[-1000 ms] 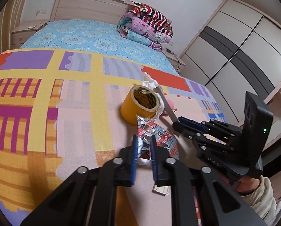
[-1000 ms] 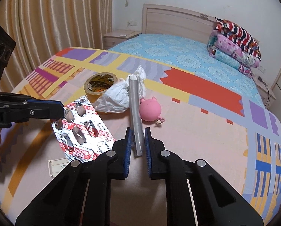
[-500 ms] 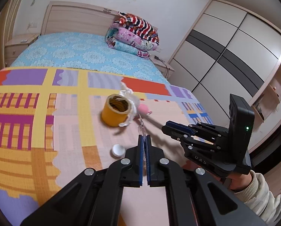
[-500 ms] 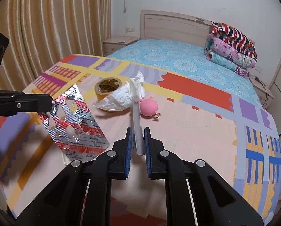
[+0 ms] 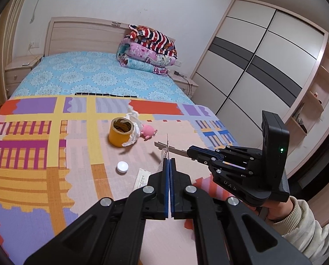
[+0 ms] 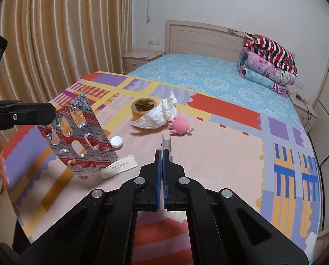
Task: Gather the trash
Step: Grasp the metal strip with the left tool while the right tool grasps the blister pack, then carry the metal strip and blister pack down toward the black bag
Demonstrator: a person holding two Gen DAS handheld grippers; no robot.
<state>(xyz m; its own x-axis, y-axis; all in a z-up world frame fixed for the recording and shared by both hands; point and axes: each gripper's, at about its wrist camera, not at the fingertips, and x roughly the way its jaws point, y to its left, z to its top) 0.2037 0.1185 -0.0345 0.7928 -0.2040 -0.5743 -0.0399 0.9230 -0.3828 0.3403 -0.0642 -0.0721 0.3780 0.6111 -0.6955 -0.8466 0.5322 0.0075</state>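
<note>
Left gripper: your fingers are pressed together on the blister pack, which hangs off them in the air, clear of the bed, at the left of the right-wrist view; from your own left camera you see it only edge-on as a thin sliver.
Right gripper: your fingers pinch the grey strip; its free end sticks out past the tips, above the mat.
Mat: the patterned cover over the near part of the bed carries everything else.
Tape roll: standing on its side face, far centre of the mat.
Crumpled tissue: touching the tape roll on its right.
Pink toy: just beside the tissue, on its right.
White cap: lying on the mat nearer to you than the tape roll, apart from it.
Paper label: flat on the mat, near the cap, just below the hanging blister pack in the right view.
Folded blankets: stacked at the far right of the bed by the headboard.
</note>
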